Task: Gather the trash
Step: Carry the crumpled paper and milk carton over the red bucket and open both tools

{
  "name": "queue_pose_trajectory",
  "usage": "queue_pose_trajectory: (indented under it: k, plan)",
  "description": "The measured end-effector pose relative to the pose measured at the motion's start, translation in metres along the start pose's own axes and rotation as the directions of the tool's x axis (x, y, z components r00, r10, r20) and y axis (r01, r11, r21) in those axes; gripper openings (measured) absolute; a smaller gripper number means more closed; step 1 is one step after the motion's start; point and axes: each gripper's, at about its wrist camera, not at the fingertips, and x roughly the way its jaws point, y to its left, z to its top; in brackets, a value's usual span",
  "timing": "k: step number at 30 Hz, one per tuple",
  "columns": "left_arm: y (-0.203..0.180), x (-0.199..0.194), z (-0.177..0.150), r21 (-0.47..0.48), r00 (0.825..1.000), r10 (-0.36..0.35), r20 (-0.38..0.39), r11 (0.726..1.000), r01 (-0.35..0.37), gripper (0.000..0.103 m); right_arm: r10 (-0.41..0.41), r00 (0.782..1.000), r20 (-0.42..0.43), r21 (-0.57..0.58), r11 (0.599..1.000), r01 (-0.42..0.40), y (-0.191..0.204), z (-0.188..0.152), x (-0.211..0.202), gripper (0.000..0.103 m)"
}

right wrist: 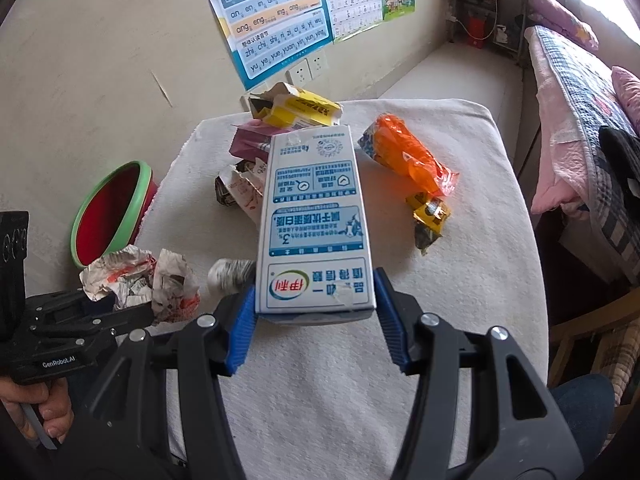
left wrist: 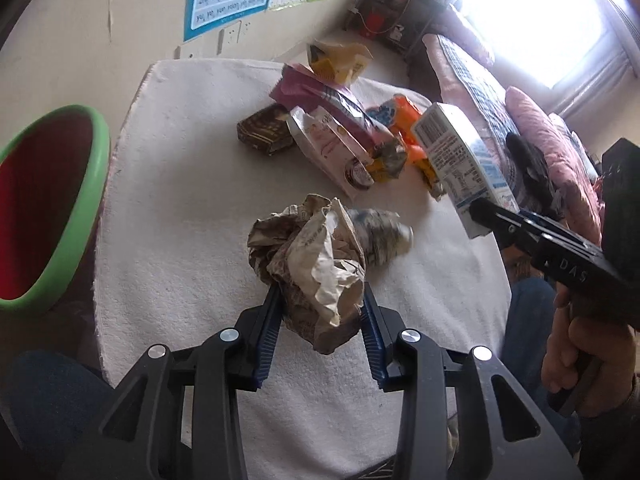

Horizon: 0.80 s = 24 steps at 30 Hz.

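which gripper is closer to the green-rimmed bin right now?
Left. The left gripper, shut on crumpled paper, is beside the bin; the right gripper holds the milk carton farther right.

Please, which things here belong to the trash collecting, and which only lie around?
Job:
- crumpled brown paper wrapper, in left gripper
- white-blue milk carton, in right gripper
- green-rimmed red bin
- orange plastic wrapper
- torn yellow cardboard box

Around:
- wall posters
- pink bed quilt

Before you stands a table draped in white towelling. On it lie an orange wrapper, a torn yellow box, a maroon packet and a brown bar.
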Motion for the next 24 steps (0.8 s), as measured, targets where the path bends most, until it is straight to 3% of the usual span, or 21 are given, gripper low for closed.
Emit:
queue_pose_trajectory:
  k: [14,24]
  plan:
    - [0.033,-0.036,0.030,-0.045,0.993,0.051,0.107,0.998,-0.047,0.035,0.045,0.999,0.010,-0.081,0.996,-0.044,0.051,0.025,0.010,0.053]
    - [0.096,-0.081,0.049,-0.144,0.969,0.139,0.203,0.983,-0.111,0.035,0.132,0.991,0.025,-0.181,0.976,-0.125,0.124,0.056,0.020,0.053]
